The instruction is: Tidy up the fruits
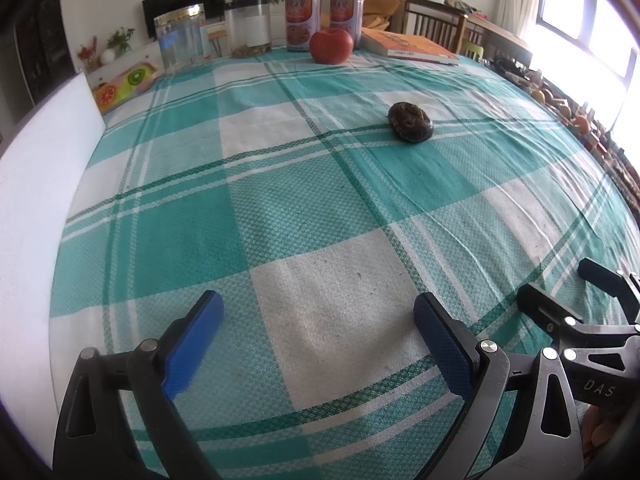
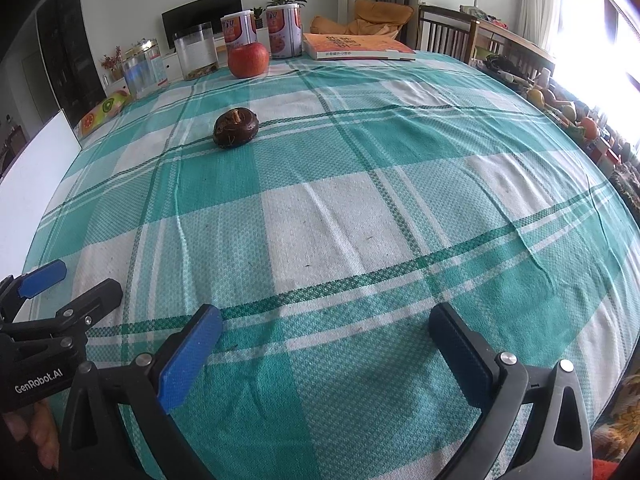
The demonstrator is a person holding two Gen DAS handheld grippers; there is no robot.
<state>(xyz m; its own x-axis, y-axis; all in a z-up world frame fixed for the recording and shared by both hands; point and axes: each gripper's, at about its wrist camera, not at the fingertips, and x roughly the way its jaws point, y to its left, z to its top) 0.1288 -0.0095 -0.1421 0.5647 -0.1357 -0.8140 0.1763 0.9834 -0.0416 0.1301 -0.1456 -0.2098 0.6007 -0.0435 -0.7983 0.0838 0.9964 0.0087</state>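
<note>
Checked cloth covers the bench point(image 1: 304, 216). From the left wrist view I see my left gripper point(image 1: 320, 336) with fingers spread, empty; the dark fruit point(image 1: 411, 122) lies mid-bench, the apple point(image 1: 331, 45) at the far edge. From the right wrist view my right gripper point(image 2: 326, 354) likewise has fingers spread, empty.

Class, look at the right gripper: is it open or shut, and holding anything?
Open and empty. The right gripper has its fingers spread wide, with only bare tablecloth between them.
</note>
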